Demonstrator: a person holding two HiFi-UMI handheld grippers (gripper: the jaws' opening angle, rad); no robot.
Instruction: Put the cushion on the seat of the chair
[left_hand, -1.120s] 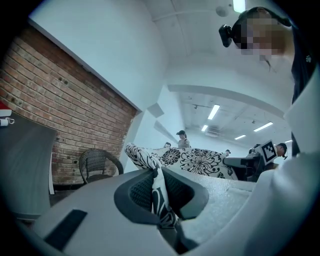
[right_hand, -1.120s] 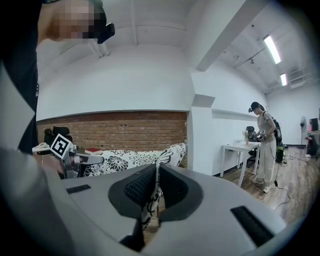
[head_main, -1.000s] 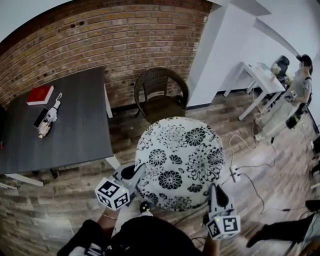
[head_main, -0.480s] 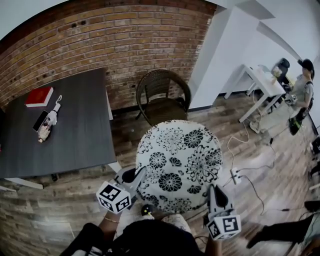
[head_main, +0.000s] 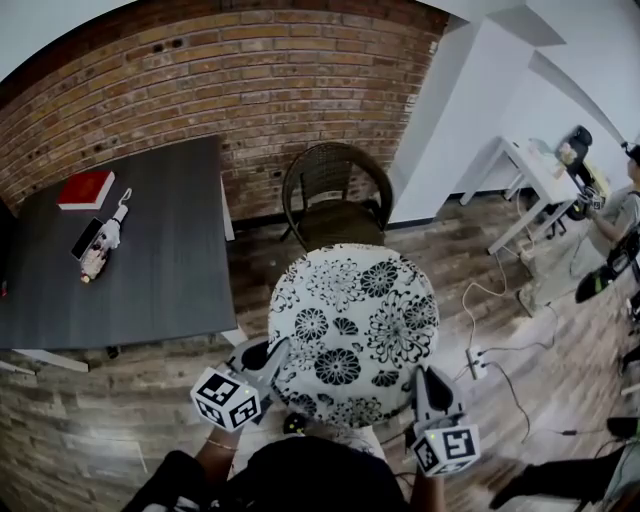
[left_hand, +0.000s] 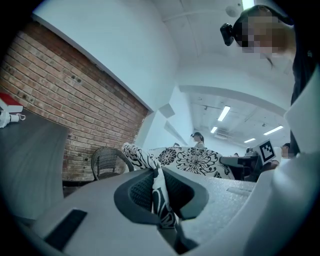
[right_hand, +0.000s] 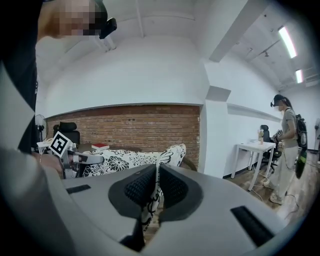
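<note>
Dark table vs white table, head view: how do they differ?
Colour: the dark table has a charcoal top; the white table is white all over.
Place: the dark table stands beside the brick wall, the white table by the white wall.
Load: the dark table carries a red book and a doll-like figure; the white table's items are too small to tell.
Both have white legs on the wood floor.

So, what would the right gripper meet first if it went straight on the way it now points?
The right gripper, shut on the cushion, aims toward the wicker chair; probably that comes first, though depth is unclear.
</note>
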